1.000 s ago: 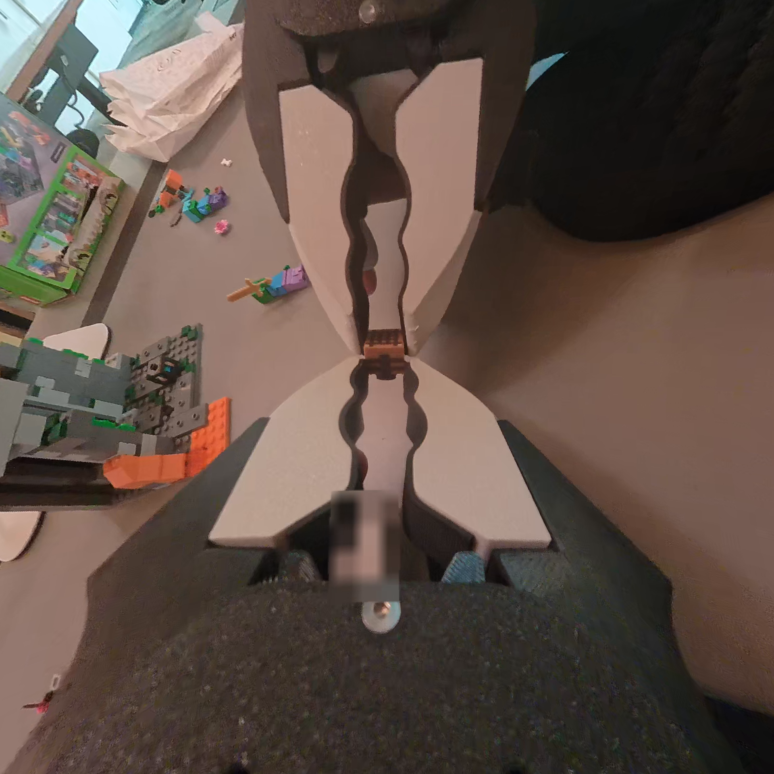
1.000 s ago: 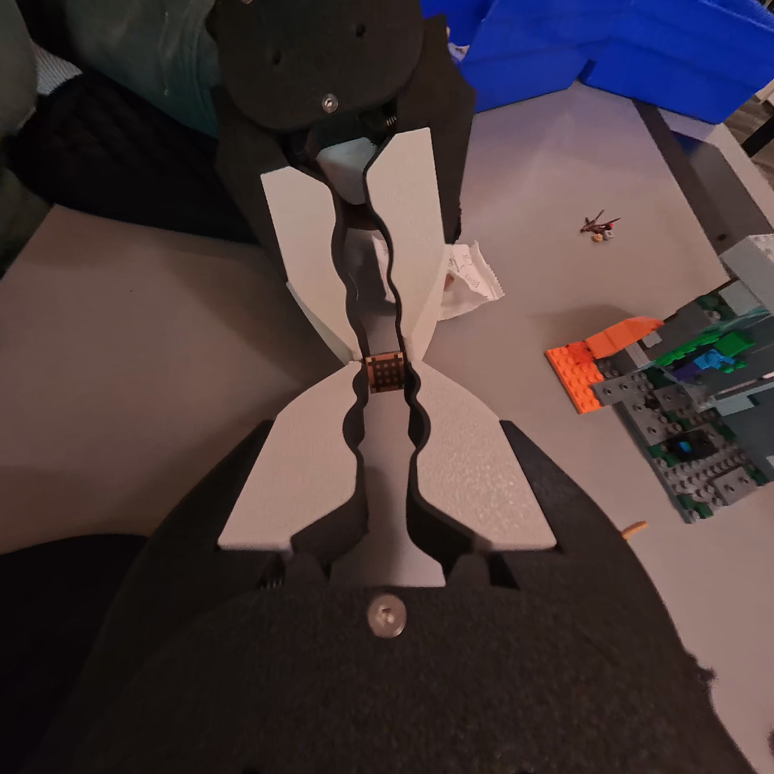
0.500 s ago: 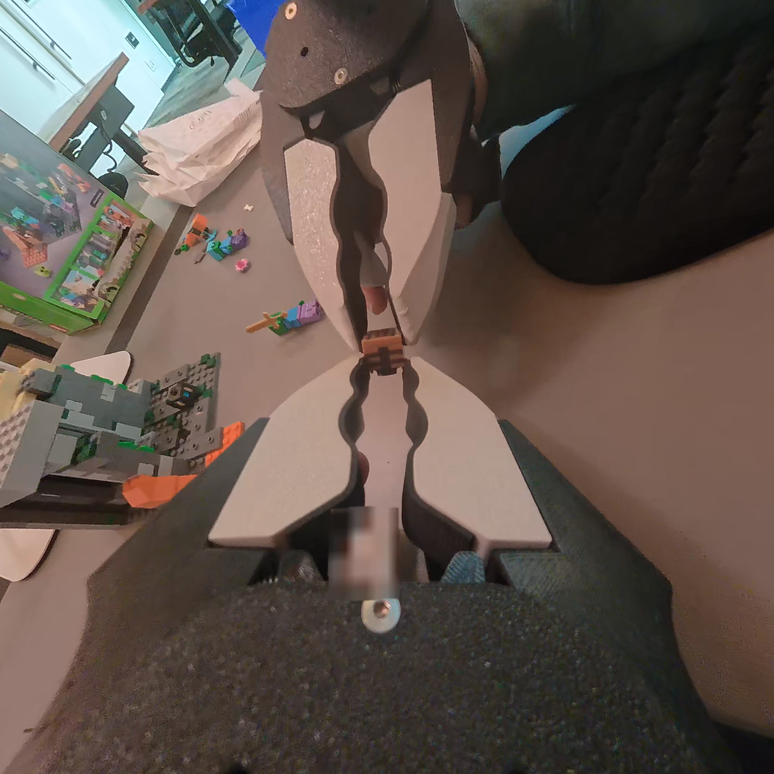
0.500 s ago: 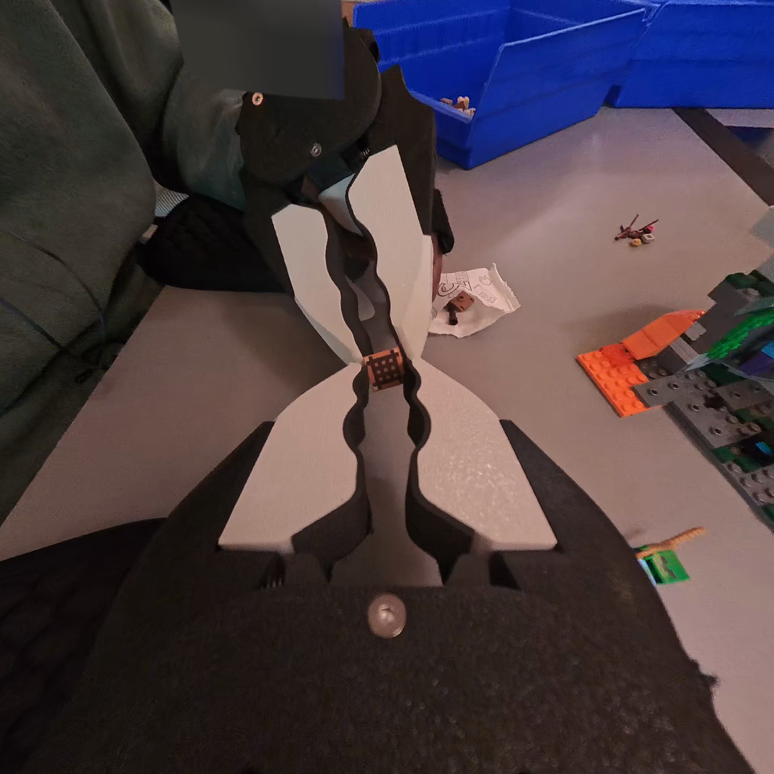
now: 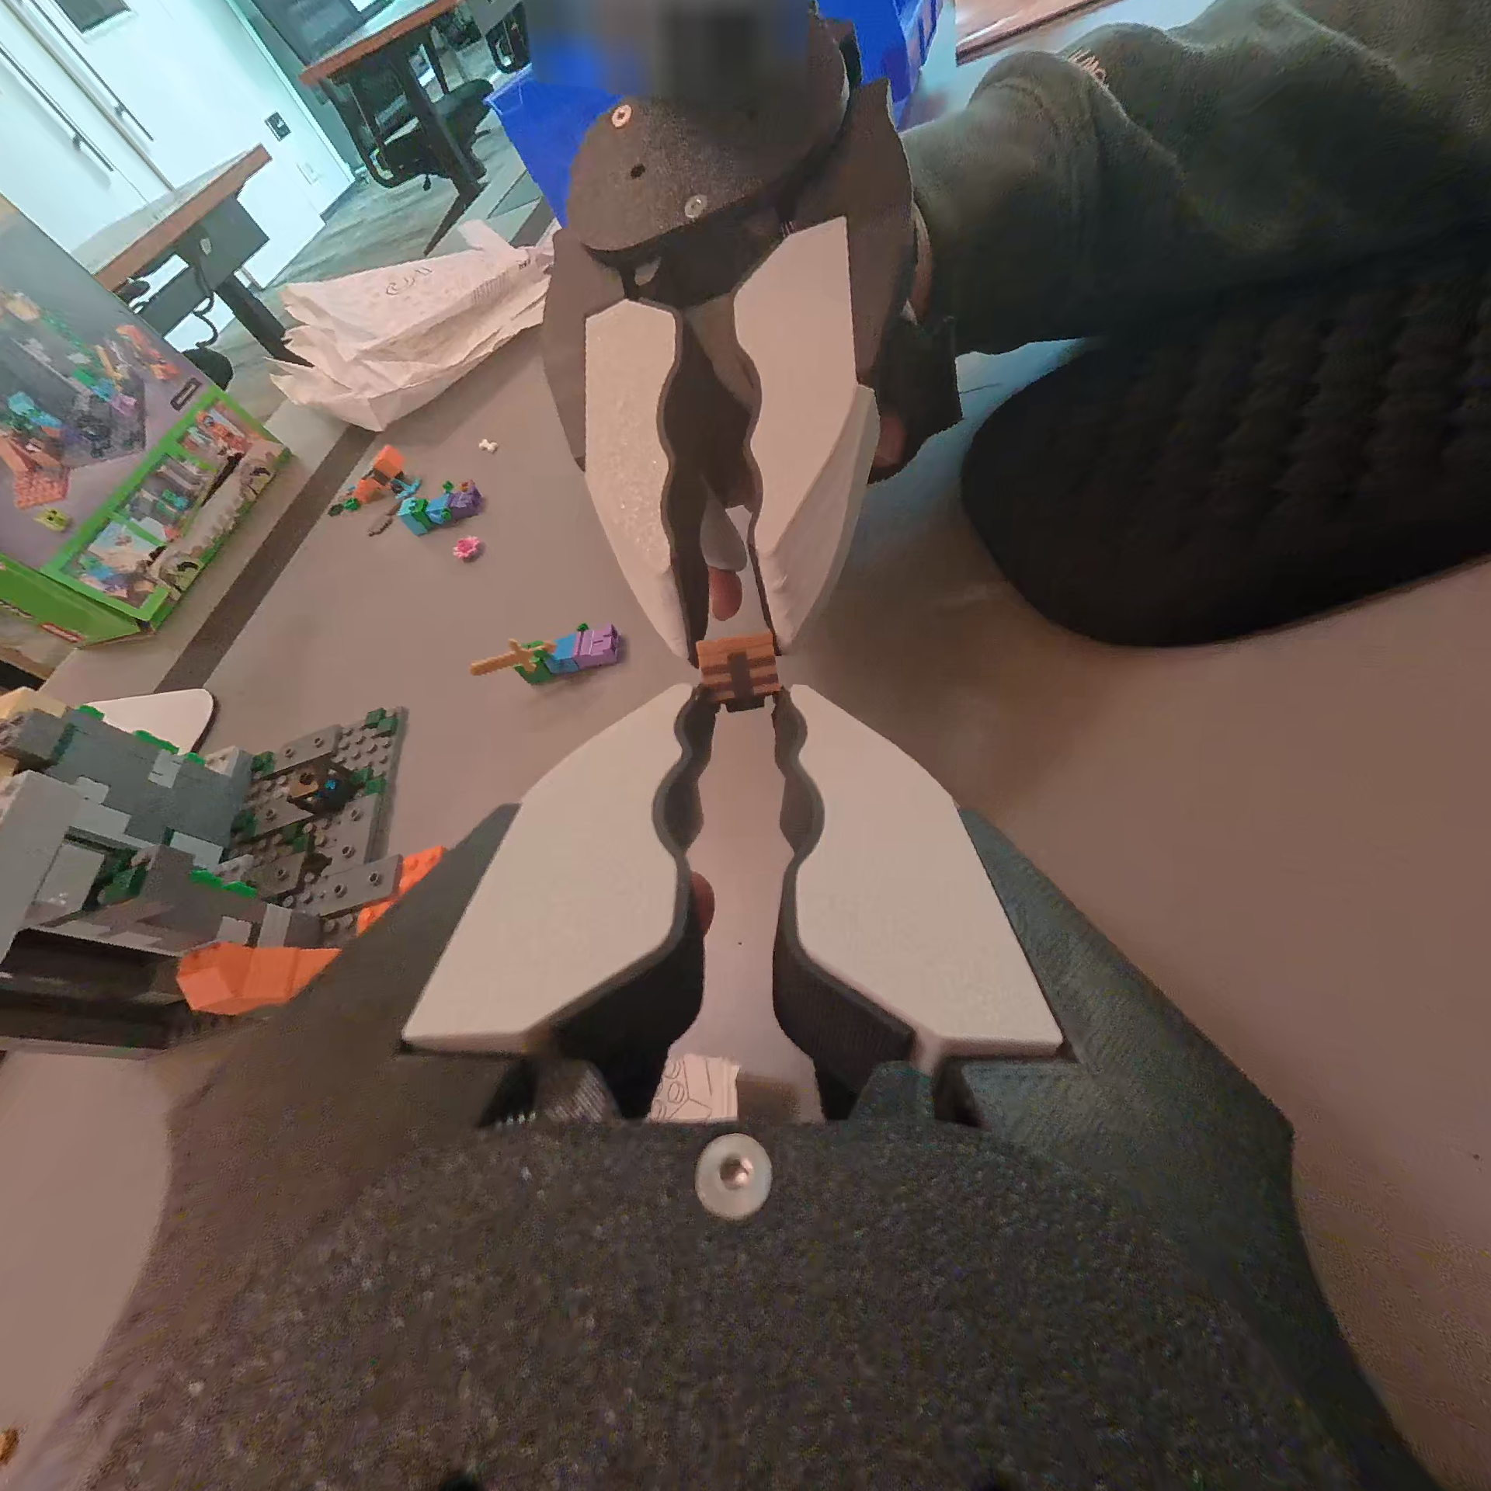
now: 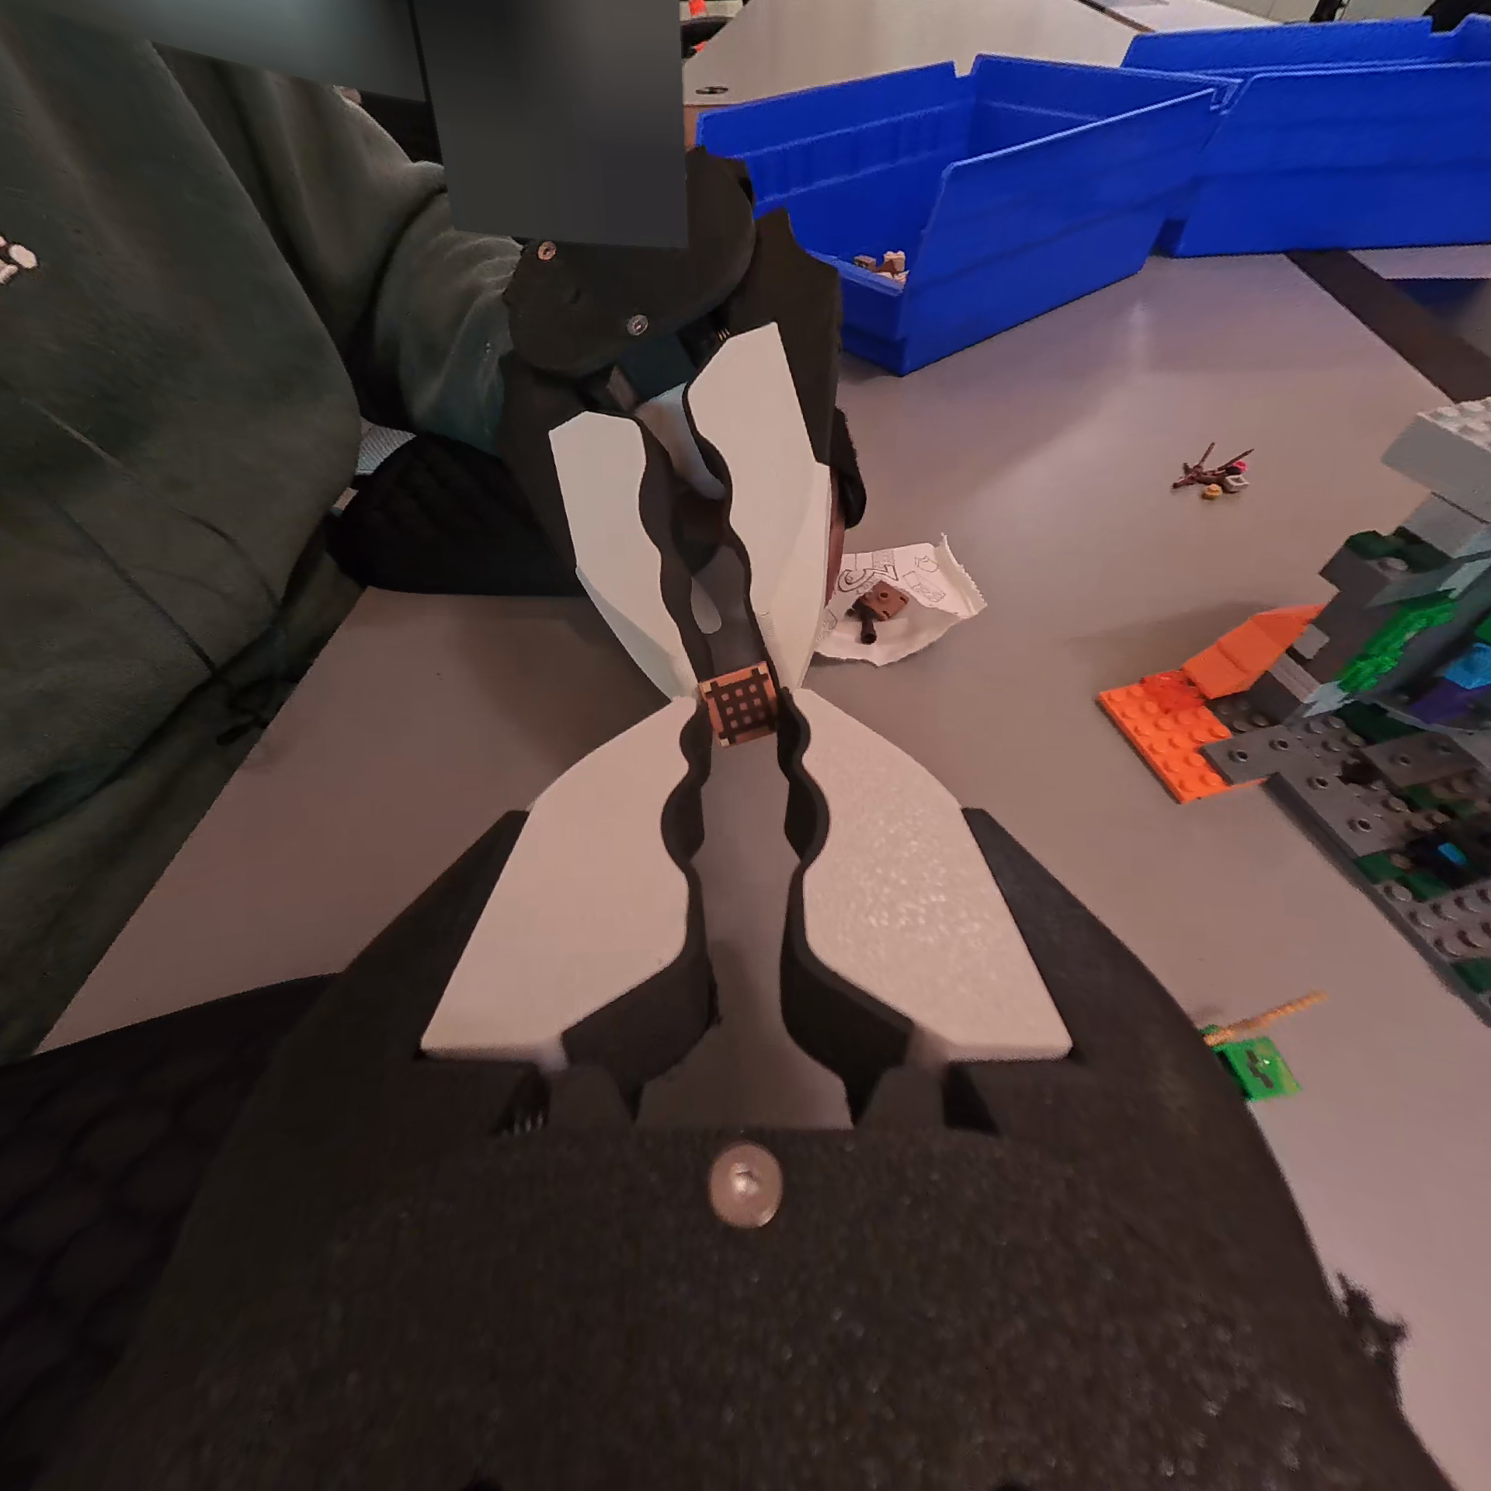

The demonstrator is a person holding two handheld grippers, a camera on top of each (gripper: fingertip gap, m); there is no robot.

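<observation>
My left gripper (image 5: pixel 736 703) and my right gripper (image 6: pixel 738 730) meet tip to tip above the grey table (image 5: pixel 1129 807). Both are shut on one small brown brick piece (image 5: pixel 736 670). In the left wrist view it shows a planked brown face with a dark part below. In the right wrist view it shows a brown face with a dark grid (image 6: pixel 738 712). The right gripper (image 5: pixel 736 645) points down at it from above in the left wrist view. The left gripper (image 6: pixel 730 686) does the same in the right wrist view. The piece is held off the table.
A grey-green brick build with orange plates (image 5: pixel 161 847) (image 6: pixel 1331 726) stands to one side. Also on the table are a boxed set (image 5: pixel 105 500), white paper bags (image 5: pixel 403 323), small loose figures (image 5: pixel 565 649), blue bins (image 6: pixel 1049 202) and a torn white packet (image 6: pixel 895 601). A person's green sleeve (image 6: pixel 161 403) is close. Only a small space, under 4 cm, lies between the two pairs of fingers. From the left gripper's tips to the torn white packet (image 6: pixel 895 601) is close to 11 cm.
Both grippers have tilted up together with the brown piece still held between them, so more of the room and bins shows. The grip has not changed.
</observation>
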